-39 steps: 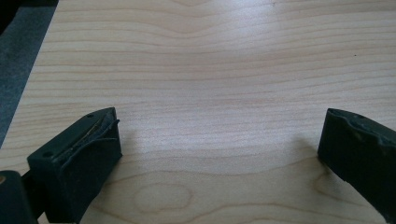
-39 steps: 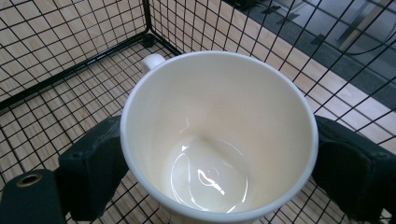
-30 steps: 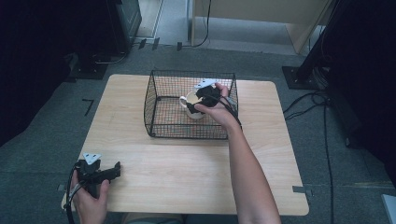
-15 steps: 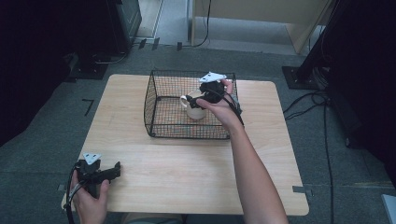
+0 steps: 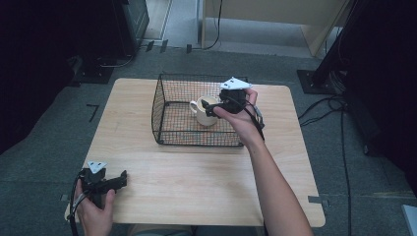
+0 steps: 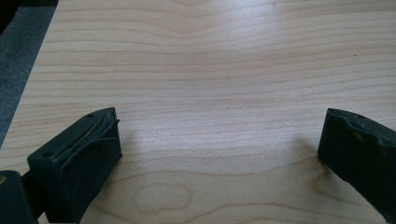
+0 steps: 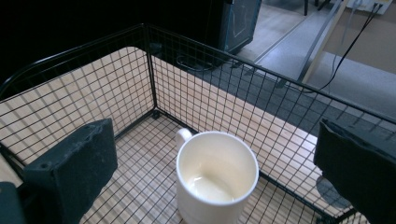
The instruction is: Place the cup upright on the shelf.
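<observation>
A cream mug [image 5: 205, 114] [image 7: 216, 176] stands upright and empty inside a black wire basket [image 5: 167, 112] [image 7: 116, 79] at the far middle of the wooden table [image 5: 206, 172]. My right gripper [image 5: 212, 109] [image 7: 217, 177] hovers open just above the mug at the basket's right side, its jaws wide apart and clear of the mug. My left gripper [image 5: 120, 180] [image 6: 219, 149] rests open at the table's near left corner, with bare wood between its jaws.
The basket's wire walls rise around the mug on all sides. Grey floor [image 5: 44, 128] surrounds the table, with cables [image 5: 339, 118] and dark equipment stands [image 5: 319, 73] at the right and back.
My right gripper has lifted and drawn back toward the basket's right side, leaving the mug standing in the basket. The left gripper has stayed still.
</observation>
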The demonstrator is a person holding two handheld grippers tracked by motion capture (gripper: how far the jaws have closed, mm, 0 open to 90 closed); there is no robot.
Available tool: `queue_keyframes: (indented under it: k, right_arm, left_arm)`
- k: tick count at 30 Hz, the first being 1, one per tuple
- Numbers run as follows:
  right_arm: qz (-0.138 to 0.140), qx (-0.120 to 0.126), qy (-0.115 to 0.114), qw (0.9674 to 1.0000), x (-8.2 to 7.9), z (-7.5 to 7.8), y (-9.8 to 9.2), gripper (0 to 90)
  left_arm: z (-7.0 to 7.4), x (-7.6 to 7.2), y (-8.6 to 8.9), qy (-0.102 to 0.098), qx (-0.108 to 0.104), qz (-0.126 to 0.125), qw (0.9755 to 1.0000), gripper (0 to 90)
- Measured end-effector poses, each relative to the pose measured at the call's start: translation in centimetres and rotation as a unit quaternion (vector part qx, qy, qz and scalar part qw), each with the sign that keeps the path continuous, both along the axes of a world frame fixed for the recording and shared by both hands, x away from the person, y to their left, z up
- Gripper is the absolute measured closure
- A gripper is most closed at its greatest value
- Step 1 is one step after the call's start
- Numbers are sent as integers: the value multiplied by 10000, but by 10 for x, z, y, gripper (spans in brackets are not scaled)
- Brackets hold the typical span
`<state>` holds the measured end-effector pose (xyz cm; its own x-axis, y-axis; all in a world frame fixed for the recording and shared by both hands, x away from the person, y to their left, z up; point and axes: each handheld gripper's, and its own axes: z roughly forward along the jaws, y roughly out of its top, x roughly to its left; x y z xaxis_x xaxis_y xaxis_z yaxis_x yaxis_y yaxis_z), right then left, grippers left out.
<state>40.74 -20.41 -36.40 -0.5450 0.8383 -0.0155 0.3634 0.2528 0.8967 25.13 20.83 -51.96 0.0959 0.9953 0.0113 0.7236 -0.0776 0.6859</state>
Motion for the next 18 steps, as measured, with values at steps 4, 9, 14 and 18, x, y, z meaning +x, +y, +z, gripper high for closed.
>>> queue_keyframes:
  k: [4,9,14,18]
  right_arm:
    - [73,79,19,9999,-16,2,-5,0]
    - [102,133,22,9999,-37,9,-8,0]
    - [121,161,-63,9998,-58,13,-13,0]
    - [81,159,-83,9998,-73,13,-19,0]
  left_arm:
    - [0,0,0,0,-2,1,10000,0]
    - [0,0,0,-8,-5,9,10000,0]
    - [0,0,0,-11,-3,4,10000,0]
    - [0,0,0,-10,-1,4,10000,0]
